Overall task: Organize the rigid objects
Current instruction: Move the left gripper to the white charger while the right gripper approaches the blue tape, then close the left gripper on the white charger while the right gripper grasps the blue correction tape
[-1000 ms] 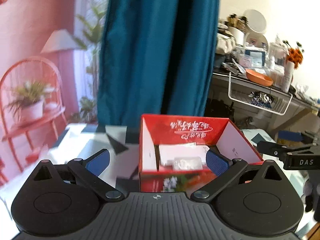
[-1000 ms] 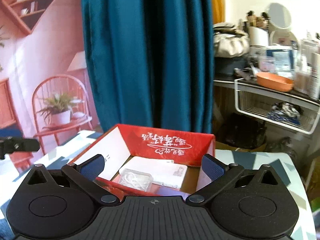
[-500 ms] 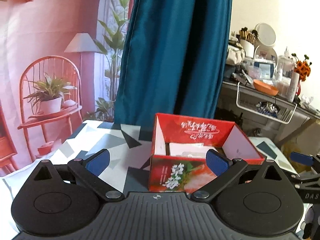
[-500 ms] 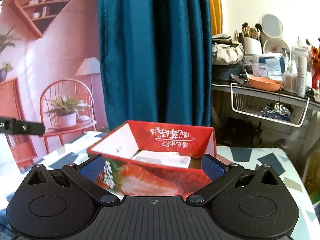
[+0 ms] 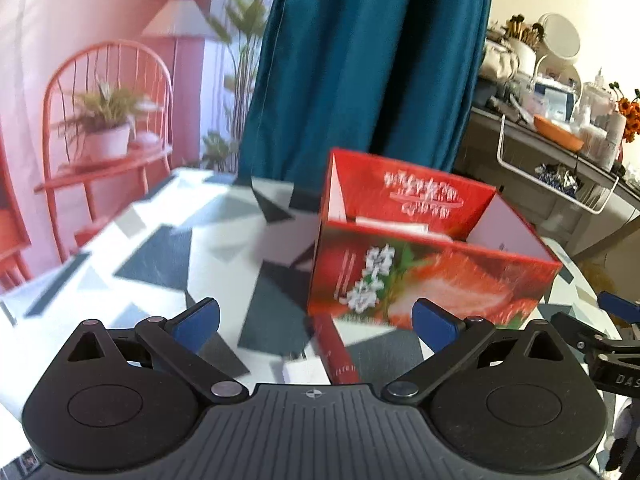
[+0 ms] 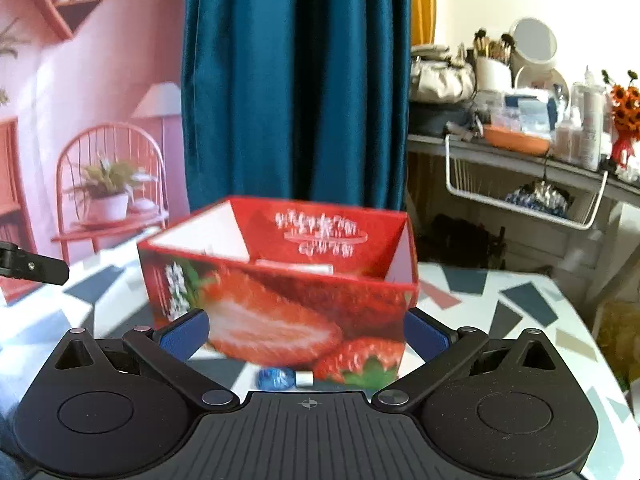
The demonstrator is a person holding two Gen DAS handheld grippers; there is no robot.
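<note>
1. The table (image 5: 152, 248), covered in a white, grey and dark geometric pattern, filled the lower part of both views, with a teal curtain (image 5: 372, 60) hanging behind its far edge.
2. The open red strawberry-print box (image 5: 424, 276) stood upright on the table, ahead of both grippers; from the right wrist it (image 6: 280, 304) sat close in, its near wall spanning the gap between the fingers.
3. A flat white item (image 5: 394, 224) lay inside the box, only its top edge showing over the near wall.
4. The left gripper (image 5: 316, 320) was spread wide and held nothing, its blue pads well apart above the tabletop, short of the box.
5. The right gripper (image 6: 304, 334) was likewise spread wide and empty, its pads flanking the lower corners of the box; whether they touched it could not be told.
6. A long red strip (image 5: 334, 350) lay on the table between the left fingers, just in front of the box.
7. A small blue crumpled object (image 6: 274, 378) with a white piece (image 6: 303, 379) beside it lay at the foot of the box.
</note>
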